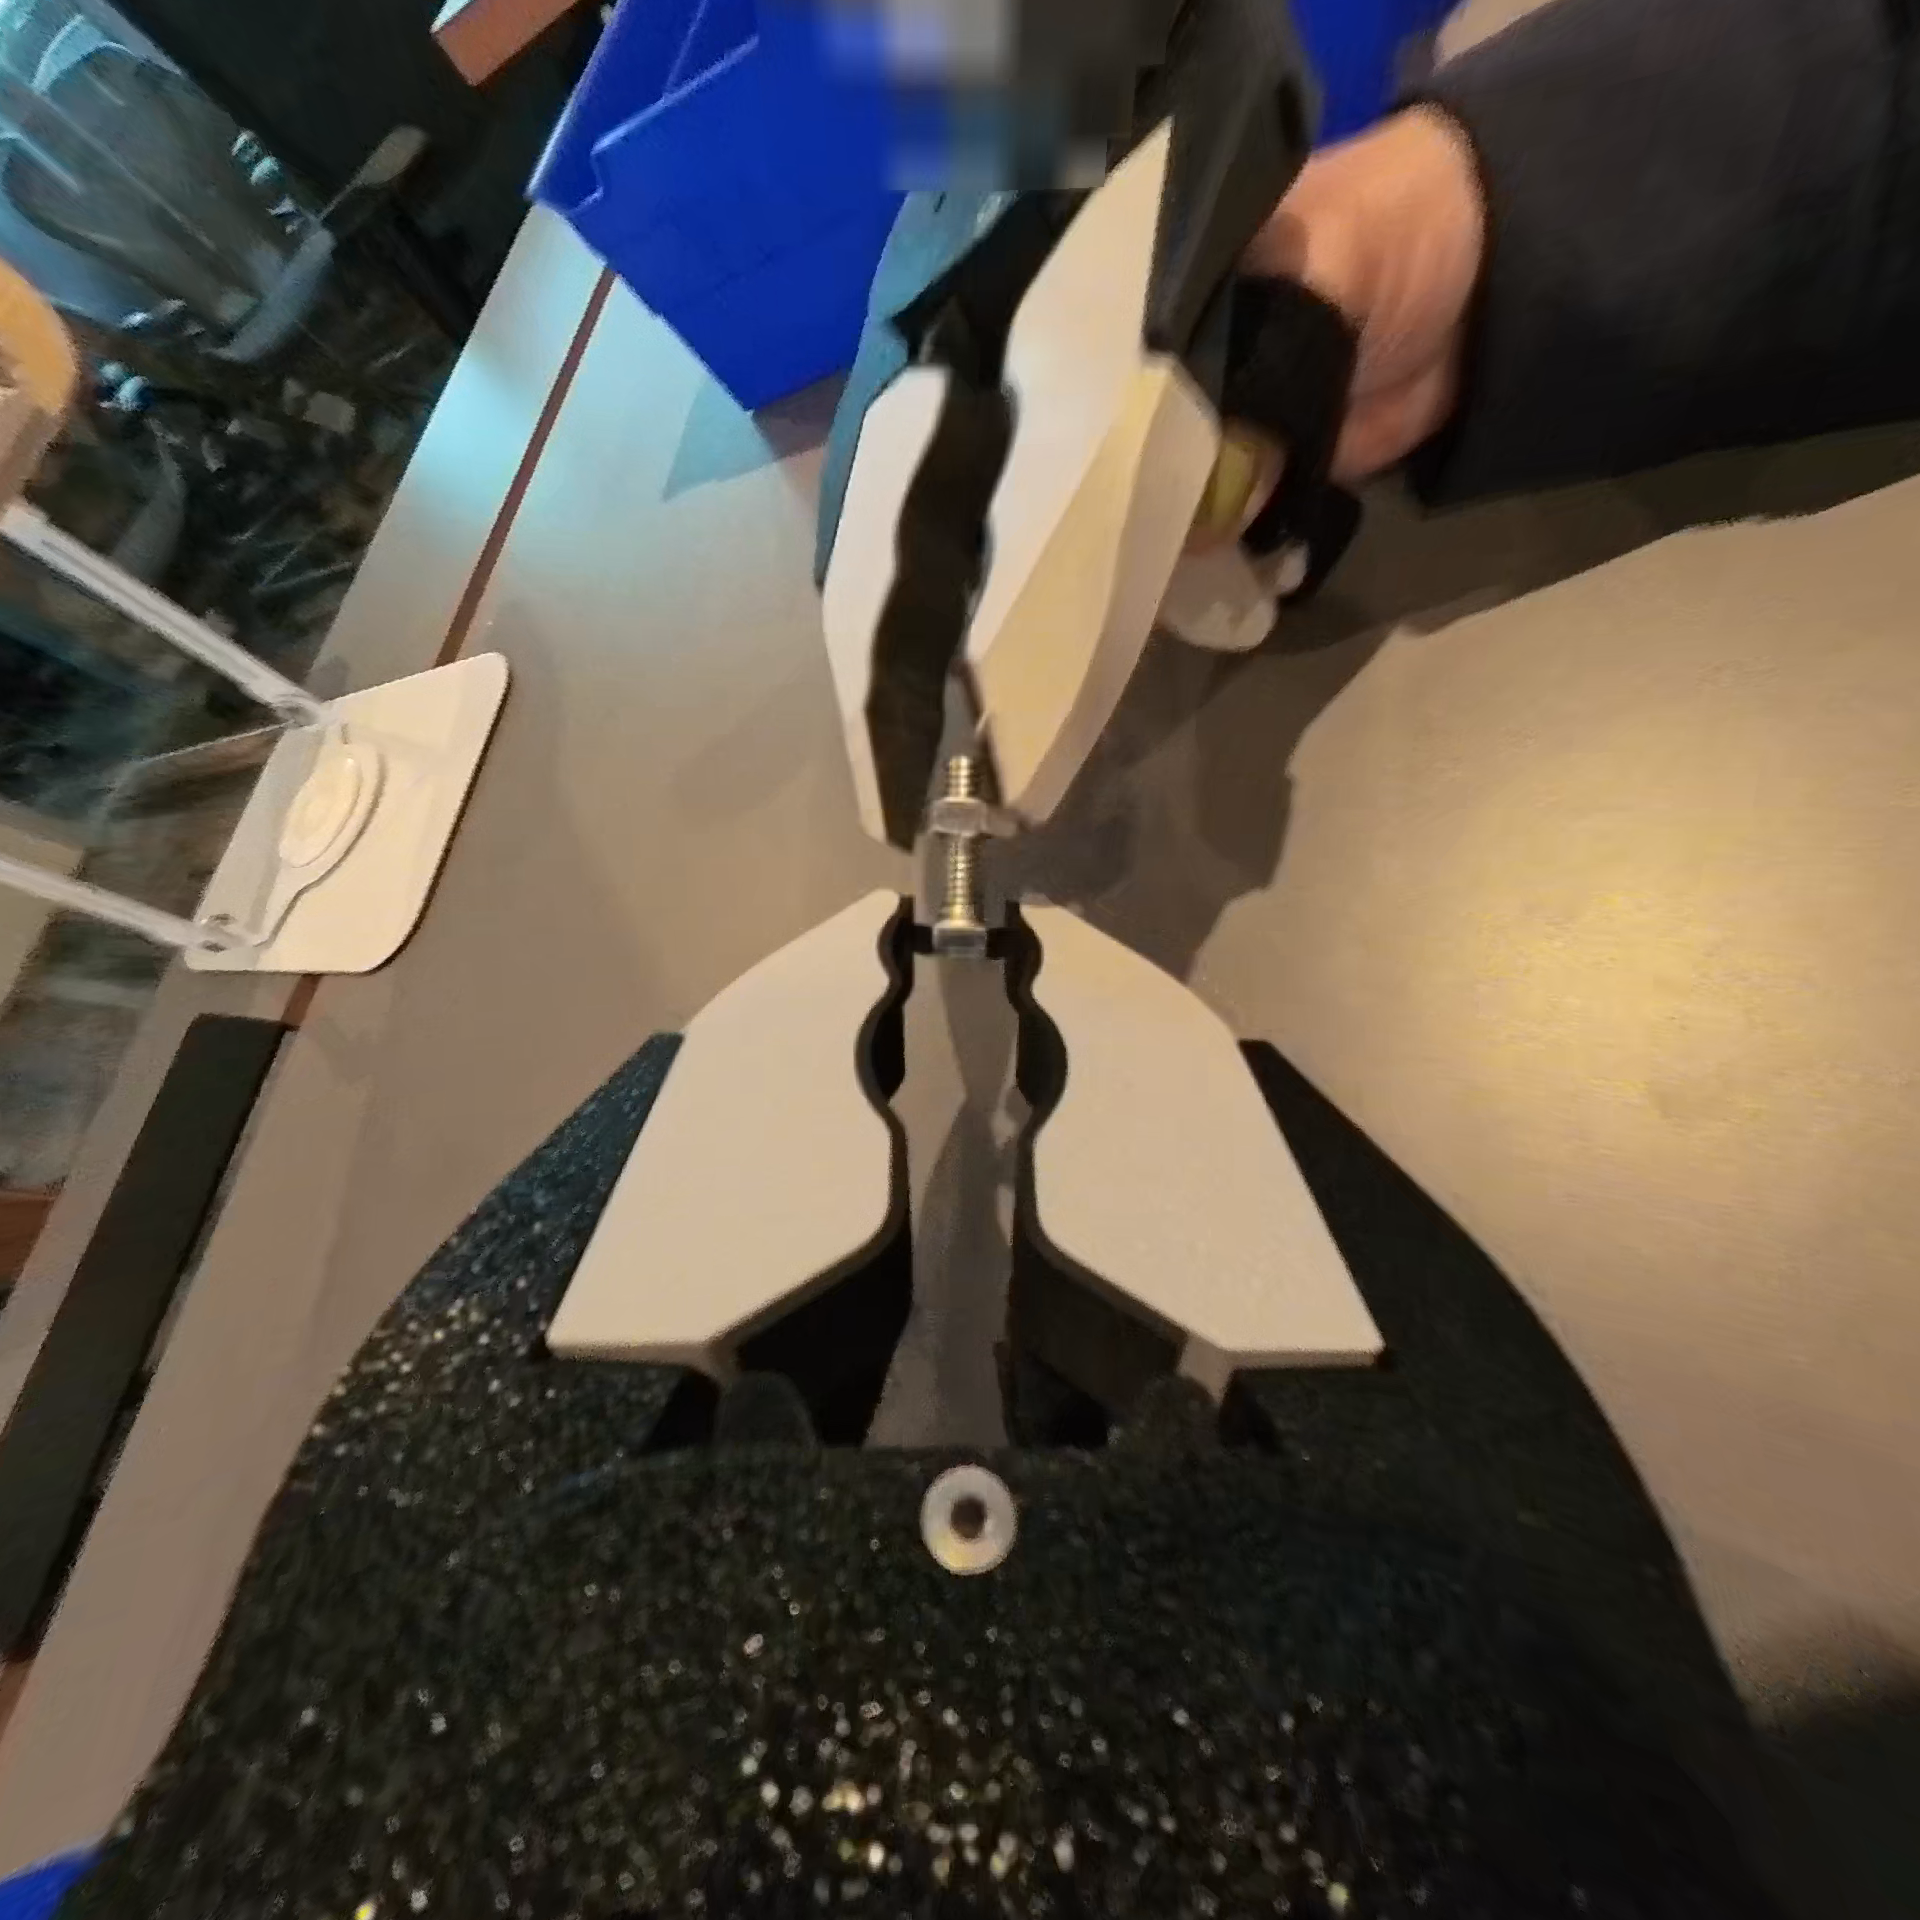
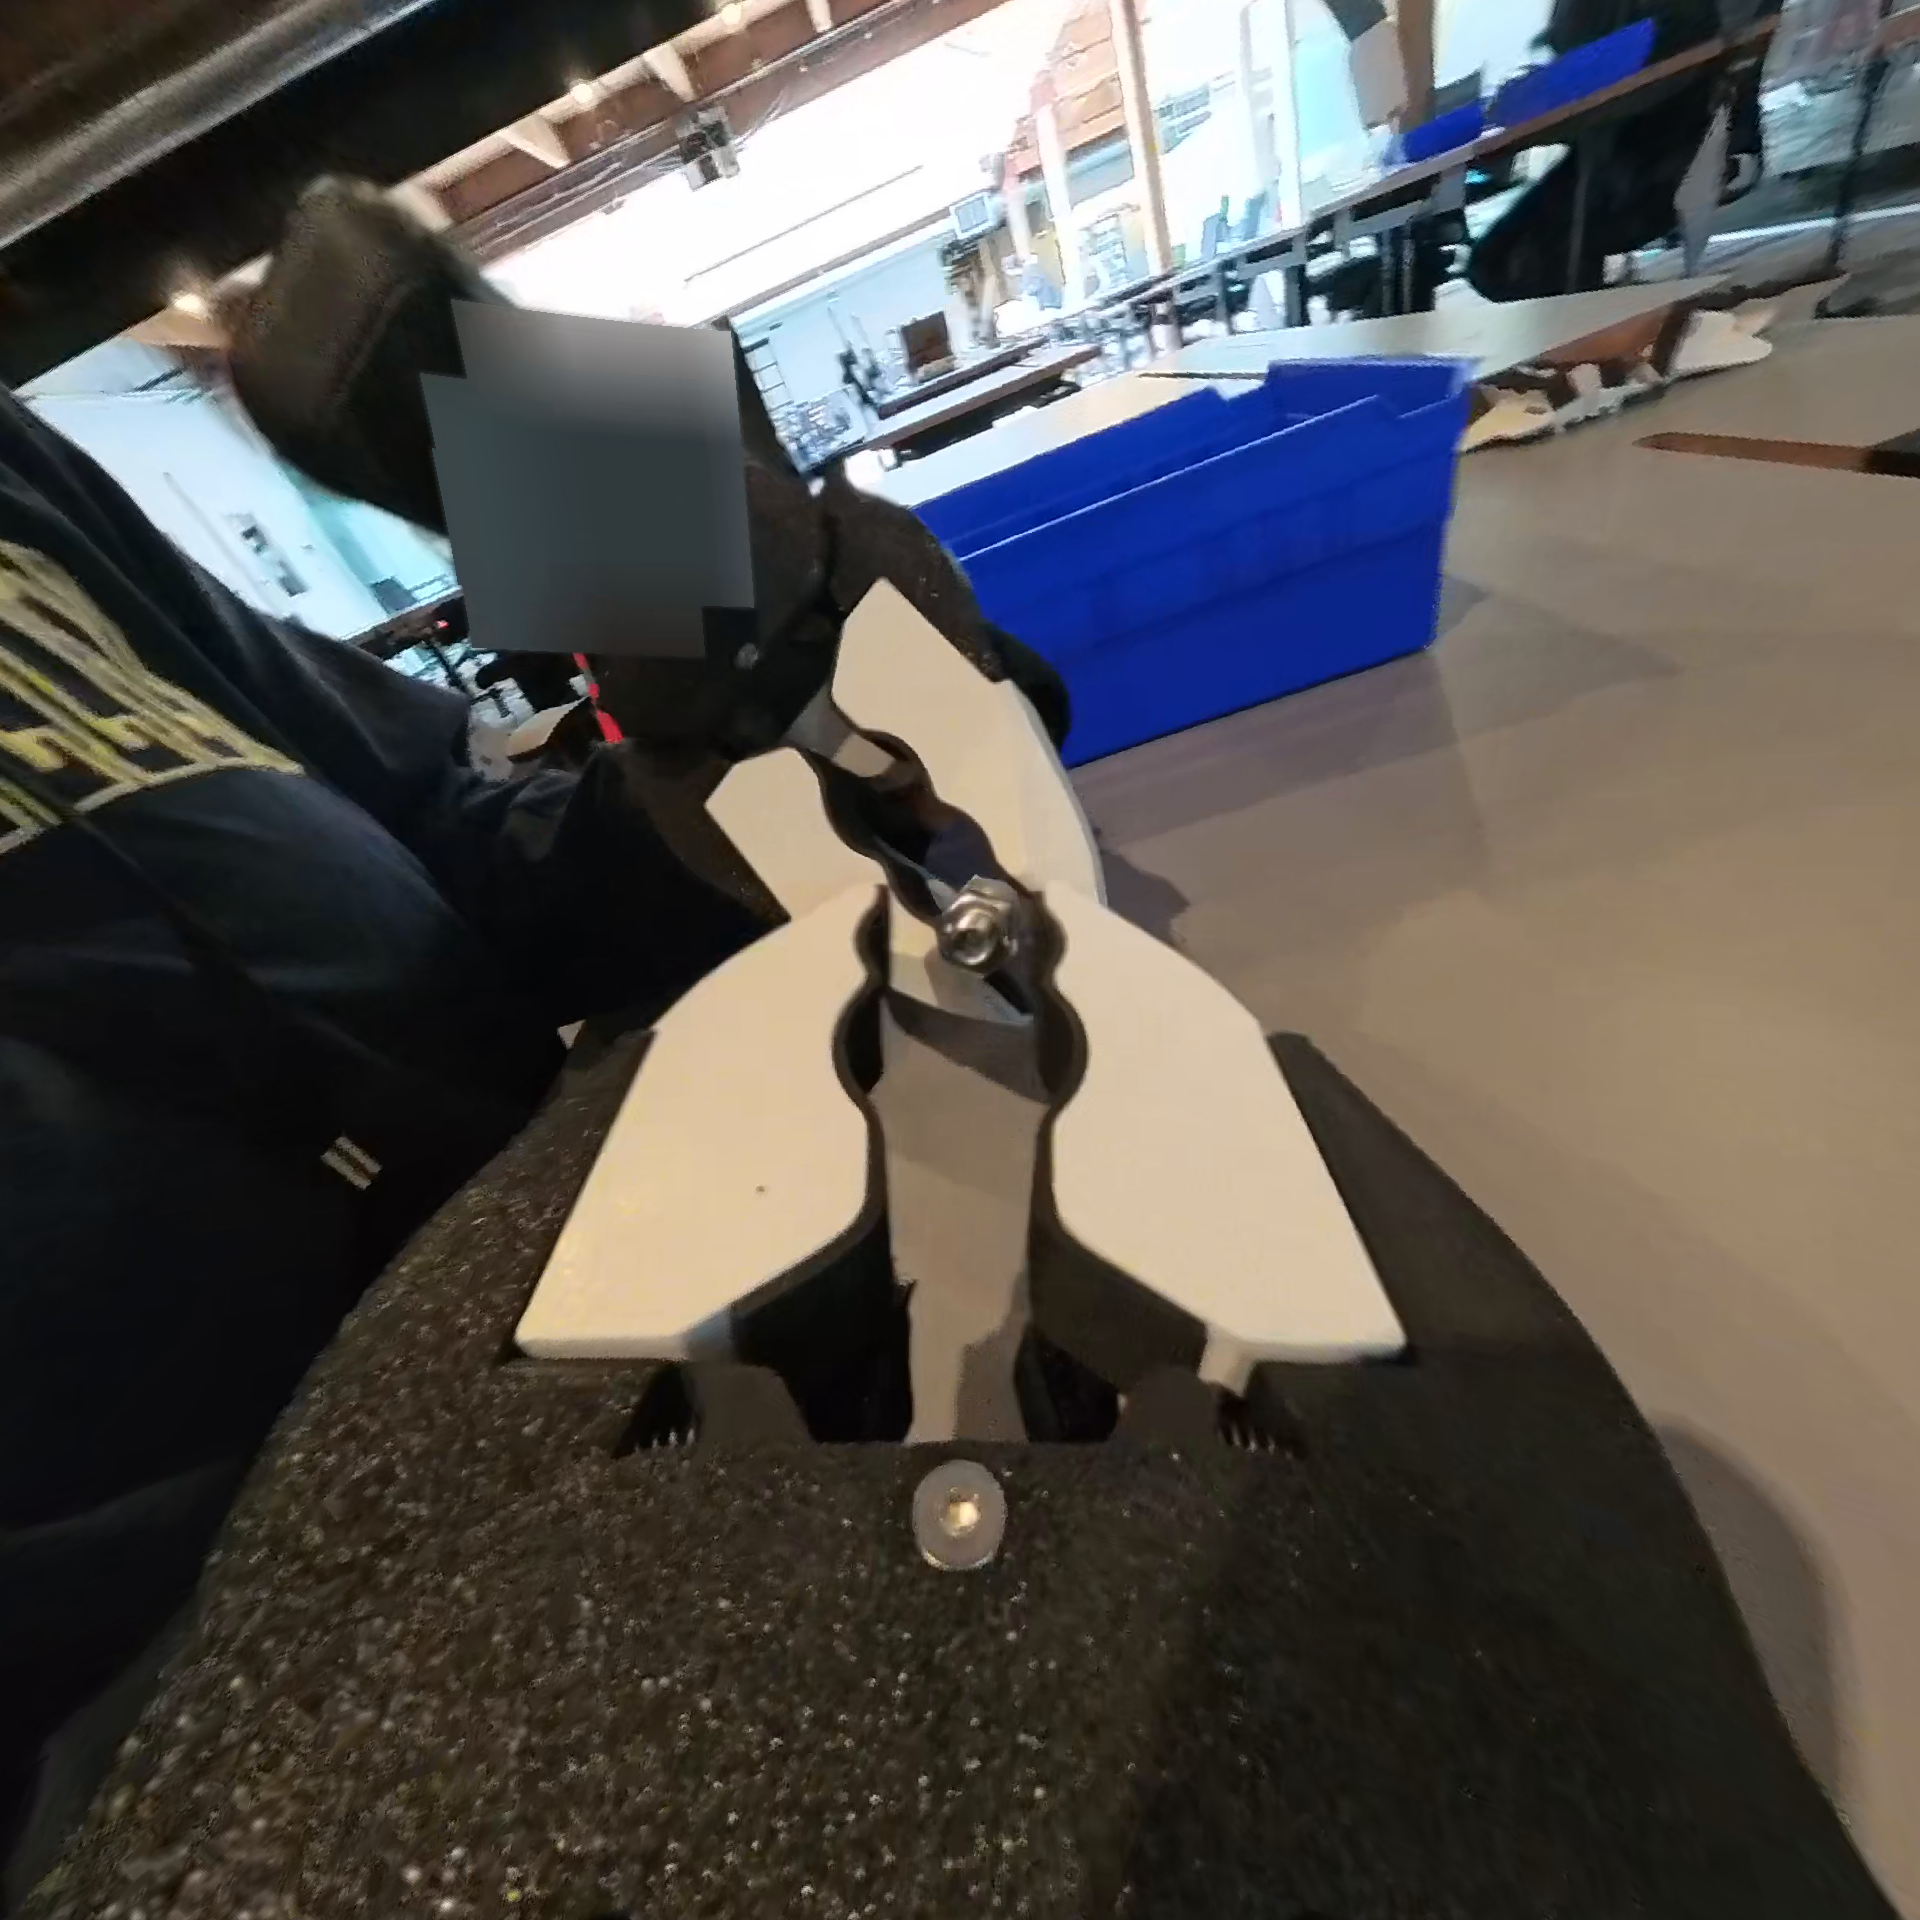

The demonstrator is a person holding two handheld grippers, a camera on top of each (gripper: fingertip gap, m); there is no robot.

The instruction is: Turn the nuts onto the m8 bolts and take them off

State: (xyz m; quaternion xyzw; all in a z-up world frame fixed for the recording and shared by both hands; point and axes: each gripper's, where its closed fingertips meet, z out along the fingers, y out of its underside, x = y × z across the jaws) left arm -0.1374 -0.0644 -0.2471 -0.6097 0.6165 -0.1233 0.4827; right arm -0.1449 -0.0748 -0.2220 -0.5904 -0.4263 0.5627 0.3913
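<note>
The bolt [image 1: 958,871] is a short, silver, threaded rod with a hex head, bright and clean. A silver hex nut [image 1: 961,814] sits on the thread about 2 thirds of the way from the head, with a short stub of thread showing past it.

In the left wrist view the bolt's long axis runs straight away from the camera, in line with the left tool's [image 1: 958,940] fingers: head nearest, free tip pointing toward the other tool. In the right wrist view the bolt [image 2: 971,940] is seen almost end-on, its tip aimed at the camera and slightly left.

The bolt is held in the air above the grey table [image 1: 1558,935], between the 2 tools, which meet tip to tip.

The left tool is closed to a narrow gap, and both black pads press on the flats of the bolt head.

The right tool [image 2: 971,925] is a little wider. The nut [image 2: 987,914] lies between its tips and touches the right-hand pad, while a clear gap shows at the left-hand pad, so it is not clamped.

A blue bin [image 2: 1226,540] stands on the table beyond the tools, and a white plate [image 1: 353,821] lies near the left edge.
</note>
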